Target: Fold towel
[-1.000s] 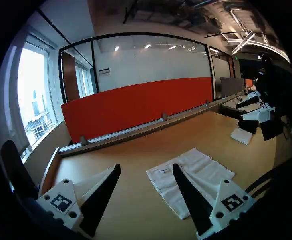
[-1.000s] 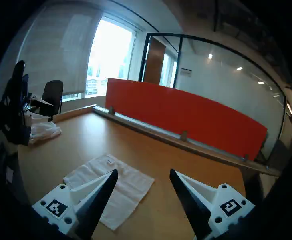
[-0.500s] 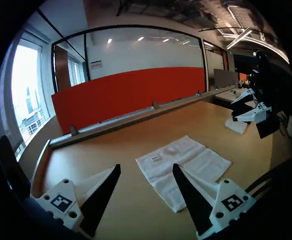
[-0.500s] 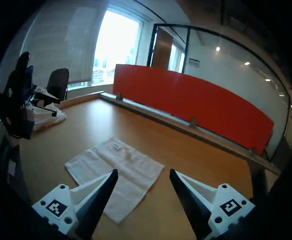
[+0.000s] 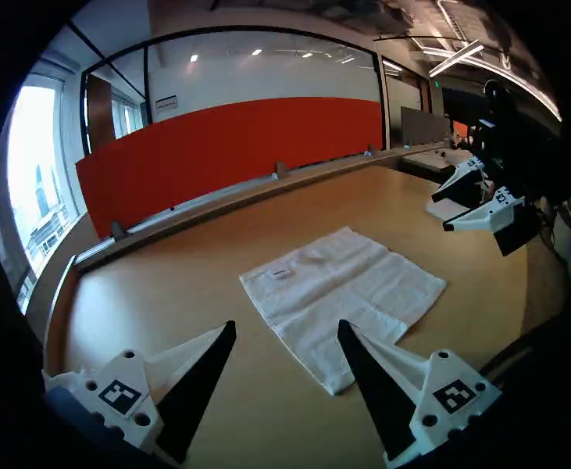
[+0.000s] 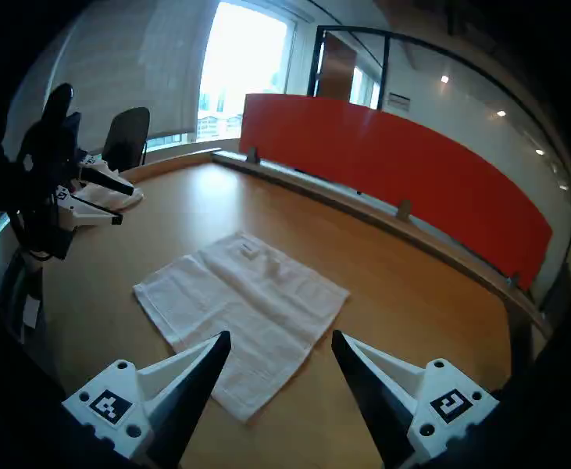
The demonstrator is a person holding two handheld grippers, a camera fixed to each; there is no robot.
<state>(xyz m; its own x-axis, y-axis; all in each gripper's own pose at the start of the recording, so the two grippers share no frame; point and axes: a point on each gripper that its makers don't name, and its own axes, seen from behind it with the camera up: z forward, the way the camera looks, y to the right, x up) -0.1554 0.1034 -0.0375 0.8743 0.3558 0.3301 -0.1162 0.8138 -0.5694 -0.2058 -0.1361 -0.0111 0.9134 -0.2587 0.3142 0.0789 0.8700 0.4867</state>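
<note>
A white rectangular terry towel (image 5: 340,285) lies flat on the light wooden desk (image 5: 168,289). The writing on the small sewn label (image 5: 280,273) by the towel's far edge is too small to read. The left gripper (image 5: 285,324) and the right gripper (image 6: 280,334) hang at the towel's near edges, fingers spread wide and empty. Beyond the towel stands a long red partition panel (image 5: 230,148).

Views angled down from opposite sides of table (image 5: 207,250), sharing towel (image 5: 340,285) (close).
</note>
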